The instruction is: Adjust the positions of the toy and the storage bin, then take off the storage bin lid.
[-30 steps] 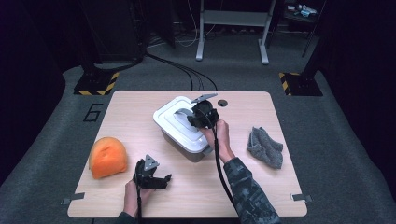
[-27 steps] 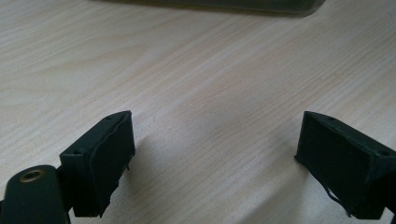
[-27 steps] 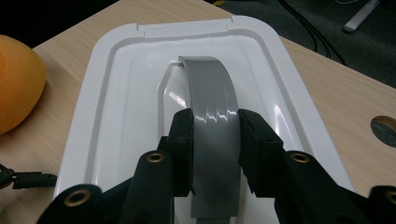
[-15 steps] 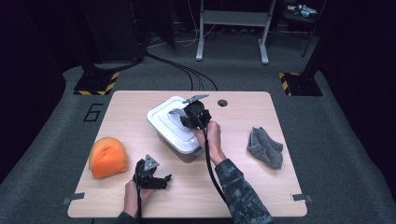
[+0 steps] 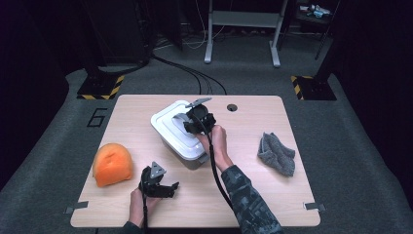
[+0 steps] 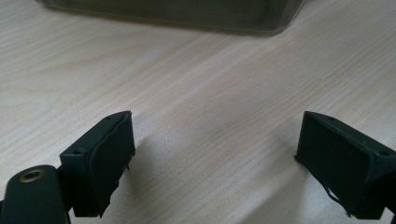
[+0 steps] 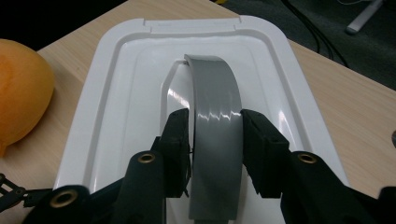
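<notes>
A white-lidded box [image 5: 170,139] stands at the middle of the wooden table [image 5: 253,195]. Its lid [image 7: 116,116] carries an arched grey handle [image 7: 217,98]. My right gripper [image 7: 215,135] reaches over the lid [image 5: 168,126] with the handle between its jaws; the jaws have just been opening and a thin gap shows at the left pad [image 7: 180,140]. In the high view the right gripper [image 5: 189,124] sits on top of the box. My left gripper [image 5: 168,187] rests on the table near the front edge, open and holding nothing [image 6: 215,158], facing the box's dark base [image 6: 177,14].
An orange rounded object [image 5: 113,163] lies at the table's left, and also shows at the left of the right gripper view [image 7: 21,93]. A crumpled grey cloth [image 5: 276,153] lies at the right. A small round hole [image 5: 232,107] is near the far edge.
The box and the right gripper on it have shifted slightly to the left on the table. The left gripper has stayed where it was.
</notes>
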Demonstrator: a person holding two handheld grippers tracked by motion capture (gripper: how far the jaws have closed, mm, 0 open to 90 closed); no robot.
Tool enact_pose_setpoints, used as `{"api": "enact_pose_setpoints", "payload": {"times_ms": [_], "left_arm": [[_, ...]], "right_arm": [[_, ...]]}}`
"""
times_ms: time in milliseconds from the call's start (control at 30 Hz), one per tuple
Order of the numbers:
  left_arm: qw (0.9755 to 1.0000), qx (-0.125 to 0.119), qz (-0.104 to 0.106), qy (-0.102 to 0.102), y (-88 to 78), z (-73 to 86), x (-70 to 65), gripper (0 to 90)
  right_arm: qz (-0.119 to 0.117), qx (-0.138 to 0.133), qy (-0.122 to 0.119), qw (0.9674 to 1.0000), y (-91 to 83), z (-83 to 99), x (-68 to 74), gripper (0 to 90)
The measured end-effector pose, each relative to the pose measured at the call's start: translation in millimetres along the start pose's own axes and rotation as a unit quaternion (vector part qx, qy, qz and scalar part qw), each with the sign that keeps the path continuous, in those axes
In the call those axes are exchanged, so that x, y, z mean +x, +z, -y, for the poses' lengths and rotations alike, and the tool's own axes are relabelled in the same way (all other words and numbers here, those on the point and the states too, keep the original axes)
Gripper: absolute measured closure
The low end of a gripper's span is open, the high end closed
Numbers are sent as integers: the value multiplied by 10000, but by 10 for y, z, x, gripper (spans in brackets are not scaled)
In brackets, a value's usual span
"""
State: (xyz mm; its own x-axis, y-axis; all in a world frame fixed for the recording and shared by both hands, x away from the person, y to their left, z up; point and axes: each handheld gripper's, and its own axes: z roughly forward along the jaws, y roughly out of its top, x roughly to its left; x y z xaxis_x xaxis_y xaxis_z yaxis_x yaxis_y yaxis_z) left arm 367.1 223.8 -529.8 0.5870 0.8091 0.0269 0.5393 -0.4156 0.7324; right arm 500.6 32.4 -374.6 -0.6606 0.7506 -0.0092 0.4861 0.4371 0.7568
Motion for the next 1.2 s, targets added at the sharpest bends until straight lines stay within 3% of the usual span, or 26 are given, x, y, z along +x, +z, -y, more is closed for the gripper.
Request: {"api": "enact_pose_setpoints", "payload": {"times_ms": [133,200,300,467,633,1200], "left_arm": [[10000,-7,1,-12,1,0,-2,109],[10000,-14,14,-50,3,2,-7,109],[10000,-4,3,-10,0,0,-2,109],[10000,-16,10,-47,3,2,-6,109],[10000,-17,8,-39,2,1,-5,109],[10000,-6,14,-26,0,0,-3,109]], "right_arm": [[-28,148,-148,9998,46,-38,-10,639],[-116,77,-157,9998,75,-47,-59,652],[-152,48,112,9998,85,-38,-60,665],[28,29,324,9995,98,-46,11,668],[119,4,296,9995,102,-47,66,668],[128,-300,240,9992,-128,-76,-25,667]]}}
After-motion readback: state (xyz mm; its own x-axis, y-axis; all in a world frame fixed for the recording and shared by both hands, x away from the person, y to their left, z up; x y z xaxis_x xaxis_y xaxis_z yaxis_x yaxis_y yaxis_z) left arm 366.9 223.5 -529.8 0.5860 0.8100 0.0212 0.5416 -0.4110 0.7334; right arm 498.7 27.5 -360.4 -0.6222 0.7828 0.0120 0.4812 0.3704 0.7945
